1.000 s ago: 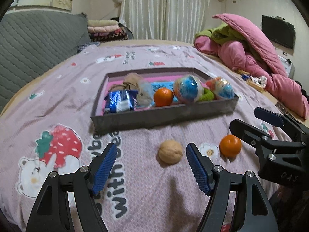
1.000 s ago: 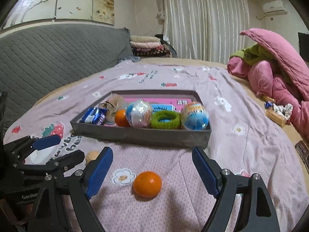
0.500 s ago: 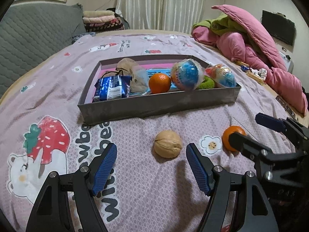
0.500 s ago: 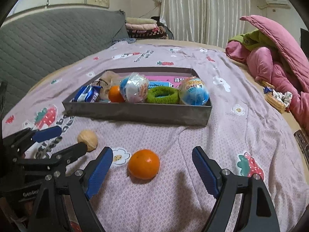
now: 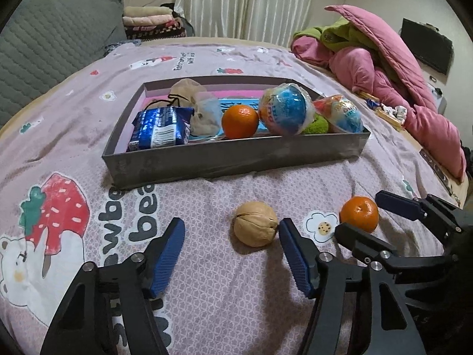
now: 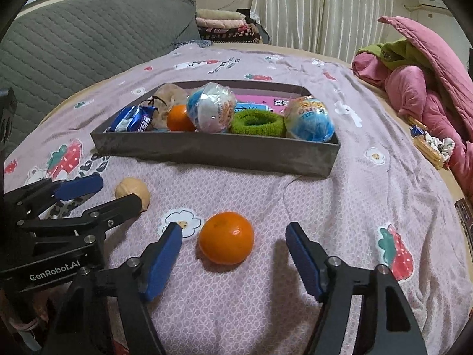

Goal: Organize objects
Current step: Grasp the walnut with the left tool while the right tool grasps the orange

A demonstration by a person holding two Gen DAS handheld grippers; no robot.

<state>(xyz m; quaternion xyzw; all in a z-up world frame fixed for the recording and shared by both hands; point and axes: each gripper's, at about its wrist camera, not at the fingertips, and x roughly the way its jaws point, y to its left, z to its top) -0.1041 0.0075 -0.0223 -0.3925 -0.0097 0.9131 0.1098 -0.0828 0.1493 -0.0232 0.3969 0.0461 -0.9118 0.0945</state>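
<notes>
While both grippers hang low over the bedspread [image 5: 88,148], you have two loose things left to gather: the walnut [image 5: 256,224] and the loose orange [image 6: 226,237], both lying on the cloth on the near side of the grey tray [image 5: 236,156]. The left gripper [image 5: 232,254] stands wide open and holds nothing; the walnut sits just beyond its tips and close to the right-hand finger, off centre. The right gripper [image 6: 233,254] is likewise spread wide and empty, with the orange just ahead of the gap, nearer the left finger.

To do this well, shift each tool sideways until its target sits midway between the pads, then push forward so the pads reach the widest part before you close. Both things are round and will likely roll on the soft cloth if one pad arrives first, so close slowly and evenly. The walnut is hard and small, so I judge it the likelier to squirt out. The two grippers are near each other; keep them from colliding. The tray already holds a blue packet [image 5: 159,131], another orange [image 5: 240,121], two wrapped balls and a green ring [image 6: 257,122], so aim for the bare pink floor at the far side.

Compared with a second ago, both grippers have come forward and lower: the walnut and orange now look larger and closer to the fingertips, while the jaws are as wide as before.
</notes>
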